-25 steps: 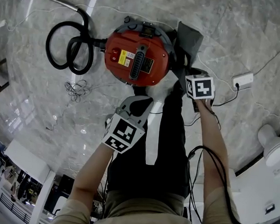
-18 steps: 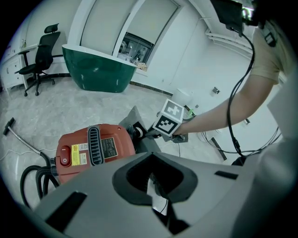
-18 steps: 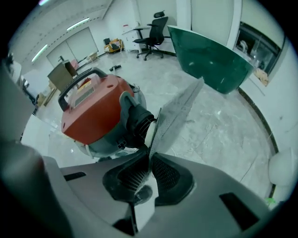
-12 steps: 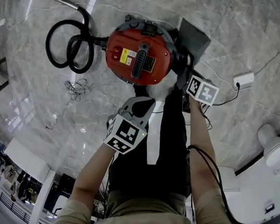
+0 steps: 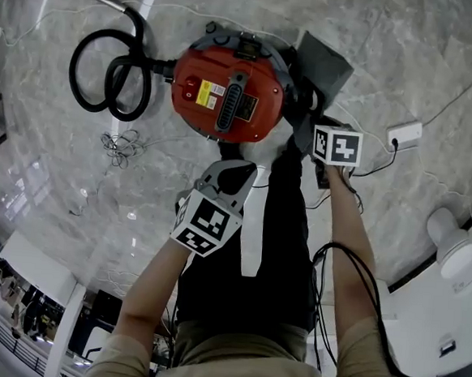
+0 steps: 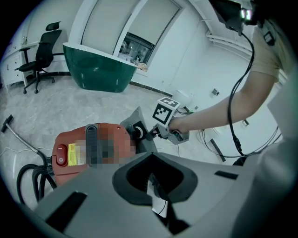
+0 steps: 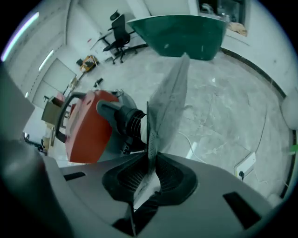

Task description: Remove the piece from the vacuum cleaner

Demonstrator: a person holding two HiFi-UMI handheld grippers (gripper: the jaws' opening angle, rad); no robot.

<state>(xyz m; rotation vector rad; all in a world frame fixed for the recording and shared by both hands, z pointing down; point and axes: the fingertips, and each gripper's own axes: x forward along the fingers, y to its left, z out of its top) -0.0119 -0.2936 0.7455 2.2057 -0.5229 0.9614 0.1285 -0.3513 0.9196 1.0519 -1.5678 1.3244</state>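
A red vacuum cleaner (image 5: 227,93) stands on the marble floor, its black hose (image 5: 107,72) coiled to its left. A flat grey bag-like piece (image 5: 319,64) sticks out from a black ribbed port on the cleaner's right side. My right gripper (image 5: 313,123) points steeply down beside that port. In the right gripper view it (image 7: 151,169) is shut on the lower edge of the grey piece (image 7: 170,102), next to the red body (image 7: 86,128). My left gripper (image 5: 231,171) hangs just short of the cleaner, over the person's legs. Its jaws (image 6: 153,179) are together with nothing between them.
A white power strip (image 5: 409,134) with its cable lies on the floor to the right. A tangle of thin wire (image 5: 119,143) lies left of my left gripper. A green counter (image 6: 104,69) and an office chair (image 6: 44,56) stand far off.
My right gripper has rolled back and forth about its own axis, still gripping the grey piece. The left gripper has stayed where it was.
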